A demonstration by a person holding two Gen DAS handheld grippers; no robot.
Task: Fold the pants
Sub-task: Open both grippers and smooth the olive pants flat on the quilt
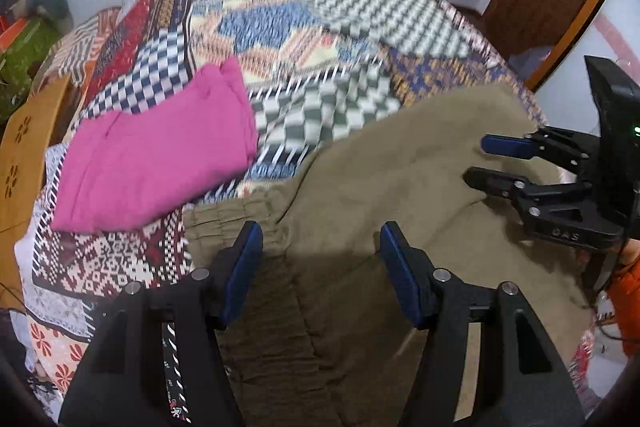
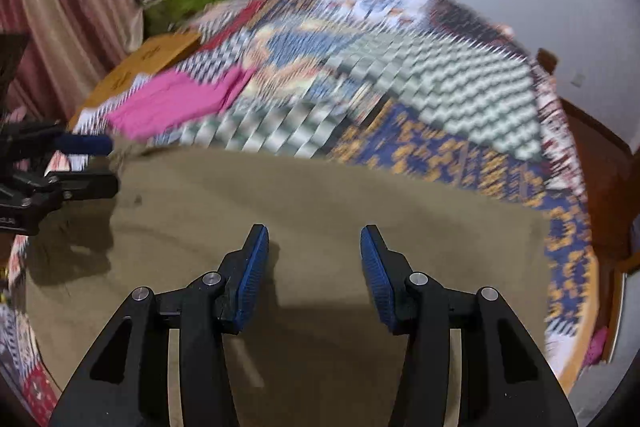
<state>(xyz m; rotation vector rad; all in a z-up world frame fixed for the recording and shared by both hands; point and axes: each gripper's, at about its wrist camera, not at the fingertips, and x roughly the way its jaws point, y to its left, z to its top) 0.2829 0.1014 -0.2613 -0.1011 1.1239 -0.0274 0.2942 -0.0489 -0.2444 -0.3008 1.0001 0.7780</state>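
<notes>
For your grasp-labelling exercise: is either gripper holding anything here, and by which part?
Nothing is held. The left gripper and right gripper both stand open above the olive pants.

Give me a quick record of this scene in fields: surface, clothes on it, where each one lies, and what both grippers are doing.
surface: bed with a patterned bedspread
main garment: olive pants, spread flat at the near edge
other garment: pink cloth, folded, lying beside the pants near the waistband end
left gripper: jaws apart over the pants, nothing between them
right gripper: jaws apart over the pants, nothing between them
image quality: bedspread blurred by motion
</notes>
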